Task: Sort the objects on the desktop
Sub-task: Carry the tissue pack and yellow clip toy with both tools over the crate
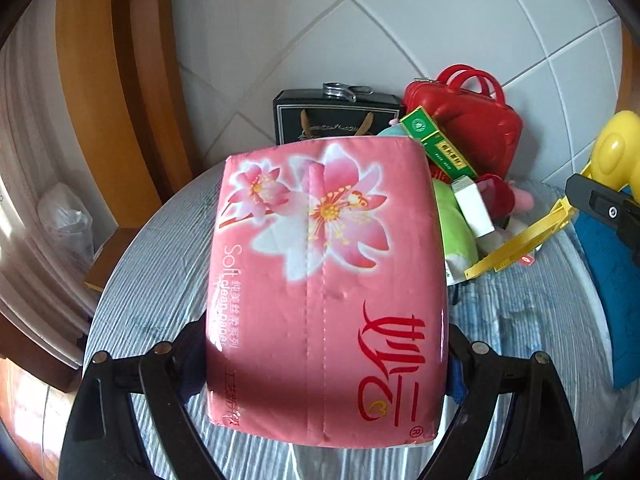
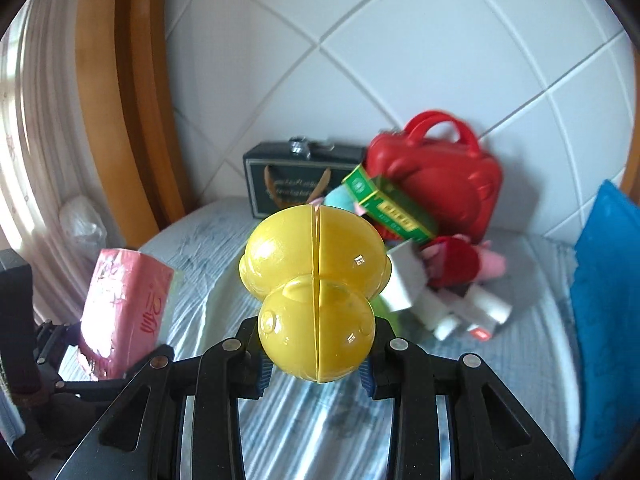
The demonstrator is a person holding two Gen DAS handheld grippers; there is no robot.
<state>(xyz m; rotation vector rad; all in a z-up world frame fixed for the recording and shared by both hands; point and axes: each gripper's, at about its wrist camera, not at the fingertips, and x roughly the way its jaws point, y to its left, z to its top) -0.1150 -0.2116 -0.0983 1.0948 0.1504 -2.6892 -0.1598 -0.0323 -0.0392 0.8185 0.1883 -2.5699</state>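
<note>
My left gripper (image 1: pixel 326 376) is shut on a pink tissue pack (image 1: pixel 324 292) with flower print, held above the striped table; the pack also shows in the right wrist view (image 2: pixel 126 312). My right gripper (image 2: pixel 316 364) is shut on a yellow plastic duck toy (image 2: pixel 316 280), which also shows at the right edge of the left wrist view (image 1: pixel 616 144). A pile lies at the back: a red toy case (image 2: pixel 444 184), a green box (image 2: pixel 388 204), a white box (image 2: pixel 404 280) and a plush toy (image 2: pixel 472 264).
A black gift box (image 2: pixel 288 184) with a metal clip on top stands against the tiled wall. A blue item (image 2: pixel 608 320) lies at the right. The striped cloth (image 2: pixel 208 240) covers the table. A wooden frame and a curtain are at the left.
</note>
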